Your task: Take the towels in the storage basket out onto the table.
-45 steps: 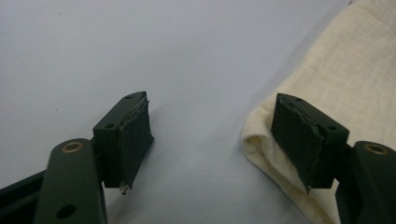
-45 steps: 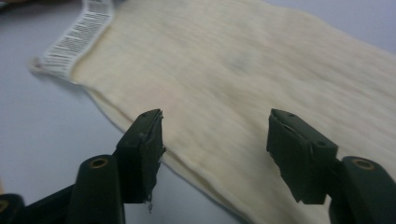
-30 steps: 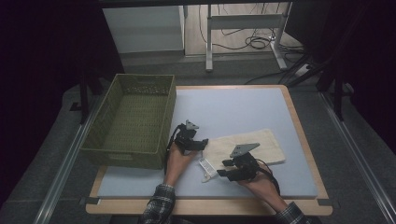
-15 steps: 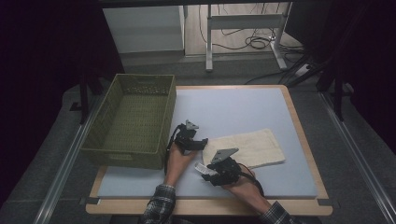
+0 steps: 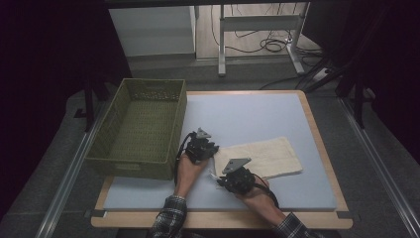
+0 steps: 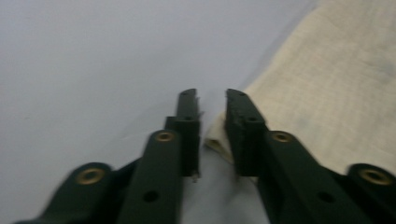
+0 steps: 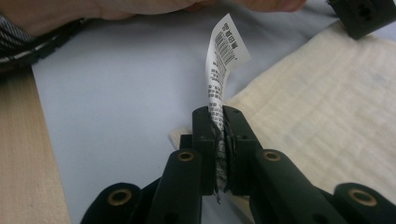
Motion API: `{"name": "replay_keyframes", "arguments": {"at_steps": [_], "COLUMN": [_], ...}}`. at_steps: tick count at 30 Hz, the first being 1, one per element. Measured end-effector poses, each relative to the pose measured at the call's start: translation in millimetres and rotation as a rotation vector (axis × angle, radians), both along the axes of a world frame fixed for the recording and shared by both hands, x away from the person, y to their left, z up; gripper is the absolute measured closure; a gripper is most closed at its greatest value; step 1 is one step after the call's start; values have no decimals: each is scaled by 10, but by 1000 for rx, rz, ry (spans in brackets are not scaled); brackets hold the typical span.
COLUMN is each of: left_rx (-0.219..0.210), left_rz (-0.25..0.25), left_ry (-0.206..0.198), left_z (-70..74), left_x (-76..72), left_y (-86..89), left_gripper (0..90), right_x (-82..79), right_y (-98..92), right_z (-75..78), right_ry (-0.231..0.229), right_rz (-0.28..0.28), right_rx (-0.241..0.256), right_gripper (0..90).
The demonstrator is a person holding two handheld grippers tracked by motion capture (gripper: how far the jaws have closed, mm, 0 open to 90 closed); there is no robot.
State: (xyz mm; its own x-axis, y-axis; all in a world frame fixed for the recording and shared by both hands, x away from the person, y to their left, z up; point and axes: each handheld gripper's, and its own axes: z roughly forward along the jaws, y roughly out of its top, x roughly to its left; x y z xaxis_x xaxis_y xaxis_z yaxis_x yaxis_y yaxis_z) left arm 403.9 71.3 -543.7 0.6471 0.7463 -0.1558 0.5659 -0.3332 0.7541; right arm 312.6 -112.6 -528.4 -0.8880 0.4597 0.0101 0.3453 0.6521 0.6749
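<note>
Two grippers work one cream towel [image 5: 262, 157] lying on the counter [image 5: 257, 116] beside a green basket [image 5: 138, 129]. The right gripper [image 7: 218, 122] pinches its label [image 7: 223, 70] (barcode up); the left gripper [image 6: 211, 114] stands slightly parted at a corner, gripping nothing.

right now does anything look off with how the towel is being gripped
Yes: the right gripper is shut on the printed label, not the cream towel, so the label sticks up. The left gripper is open at a corner.

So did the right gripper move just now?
Yes. The right gripper slid left along the table, closer to the green basket, and is now at the towel corner.
</note>
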Motion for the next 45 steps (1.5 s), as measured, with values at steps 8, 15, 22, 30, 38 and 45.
{"name": "replay_keyframes", "arguments": {"at_steps": [8, 15, 22, 30, 38, 45], "left_rx": [-106, -101, -102, -101, -87, -78], "left_rz": [42, 84, 68, 29, -16, -56], "left_ry": [-6, -41, -72, -105, -126, -142], "left_z": [15, 71, 206, 364, 405, 432], "left_x": [-26, -82, -61, 36, 128, 193], "left_y": [122, 149, 43, -184, -469, -692], "left_gripper": [880, 881, 880, 881, 878, 877], "right_x": [58, 78, 74, 87, 130, 143], "right_y": [-21, 68, -79, -393, -773, -1027], "right_z": [-4, 7, 167, 336, 363, 359], "right_ry": [48, 58, 47, -1, -6, -6], "right_rz": [-1, 16, 7, -36, -107, -154], "right_rx": [43, 71, 121, 159, 182, 202], "right_gripper": [853, 853, 852, 852, 852, 851]}}
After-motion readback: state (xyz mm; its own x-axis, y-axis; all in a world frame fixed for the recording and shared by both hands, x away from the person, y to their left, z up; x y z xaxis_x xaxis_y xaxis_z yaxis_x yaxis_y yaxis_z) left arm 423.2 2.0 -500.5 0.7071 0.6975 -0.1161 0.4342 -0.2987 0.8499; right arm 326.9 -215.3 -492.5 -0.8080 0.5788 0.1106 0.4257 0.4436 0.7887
